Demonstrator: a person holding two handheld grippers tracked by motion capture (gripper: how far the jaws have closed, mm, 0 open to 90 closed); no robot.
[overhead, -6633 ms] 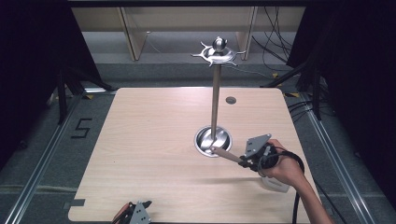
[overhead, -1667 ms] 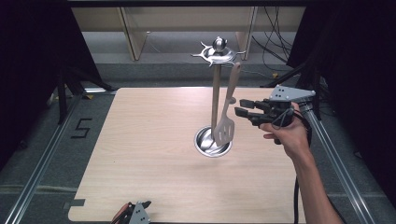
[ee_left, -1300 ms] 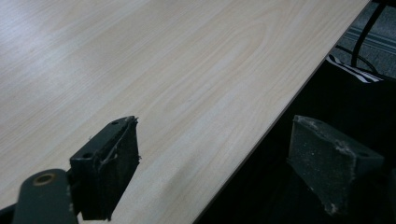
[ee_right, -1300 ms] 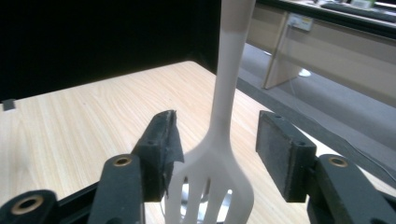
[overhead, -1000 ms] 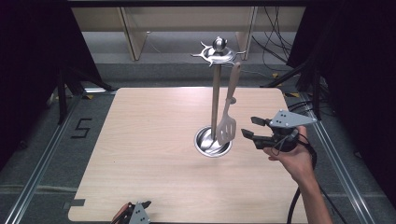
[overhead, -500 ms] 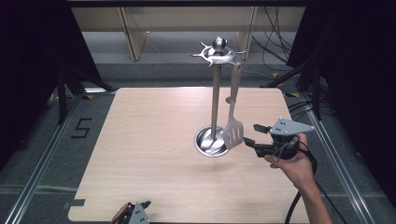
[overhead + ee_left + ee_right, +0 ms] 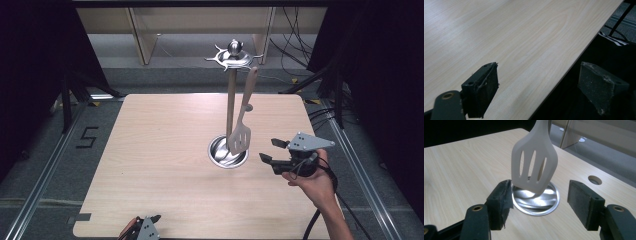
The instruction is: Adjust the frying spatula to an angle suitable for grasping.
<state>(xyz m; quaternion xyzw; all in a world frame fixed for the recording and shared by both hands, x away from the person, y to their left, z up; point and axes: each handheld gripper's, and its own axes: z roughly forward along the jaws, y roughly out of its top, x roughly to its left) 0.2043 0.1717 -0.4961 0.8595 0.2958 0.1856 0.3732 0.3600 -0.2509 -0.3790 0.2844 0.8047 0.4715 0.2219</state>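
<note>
Spatula (image 7: pixel 535 161) handle cut off by top edge — left tool (image 7: pixel 141 228) cropped.

I'm looking down on a pale wooden table (image 7: pixel 165 150) with a round hole (image 7: pixel 595 180) near its far edge; grey floor (image 7: pixel 45 150) surrounds it, marked with a black 5 (image 7: pixel 86 137) (on the left); metal rails (image 7: pixel 45 175) flank both sides; black curtains (image 7: pixel 30 60) hang either side; cables (image 7: pixel 295 55) trail beyond, beside light wooden shelving (image 7: pixel 150 35).
</note>
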